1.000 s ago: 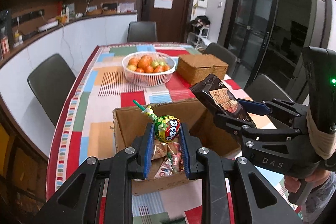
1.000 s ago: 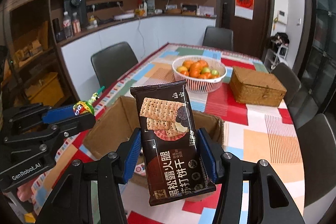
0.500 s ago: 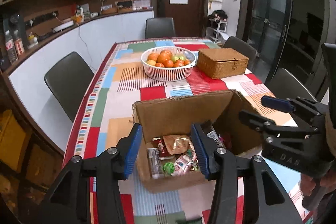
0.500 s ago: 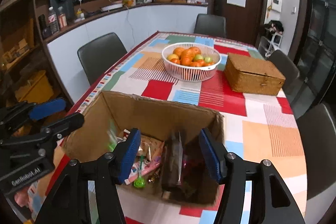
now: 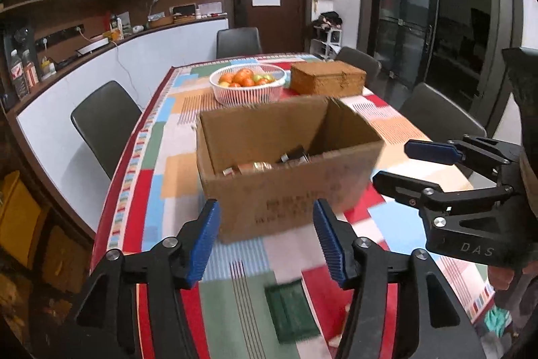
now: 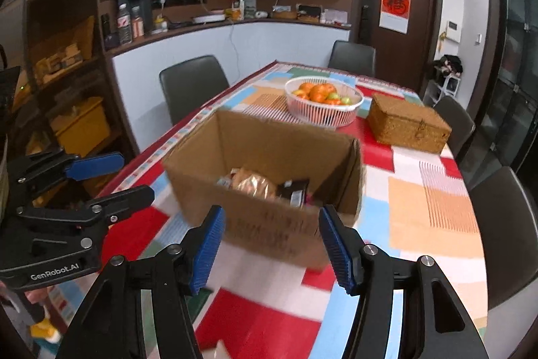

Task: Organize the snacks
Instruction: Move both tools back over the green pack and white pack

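Observation:
An open cardboard box (image 5: 289, 177) stands on the patchwork tablecloth, also in the right wrist view (image 6: 265, 170). Snack packets (image 6: 259, 184) lie inside it, among them a dark cracker packet (image 6: 296, 189). My left gripper (image 5: 265, 239) is open and empty, low in front of the box's near wall. My right gripper (image 6: 270, 249) is open and empty, also in front of the box. Each gripper shows in the other's view, the right one (image 5: 427, 164) to the right of the box, the left one (image 6: 101, 177) to its left.
A white basket of oranges (image 5: 247, 83) and a woven lidded box (image 5: 328, 78) stand behind the cardboard box. A dark green flat packet (image 5: 291, 310) lies on the cloth below my left gripper. Chairs (image 5: 104, 123) surround the table; a counter runs along the left wall.
A second ago my left gripper held a lollipop and my right a cracker packet above the box. Both were let go into it; both grippers have since pulled back and lower.

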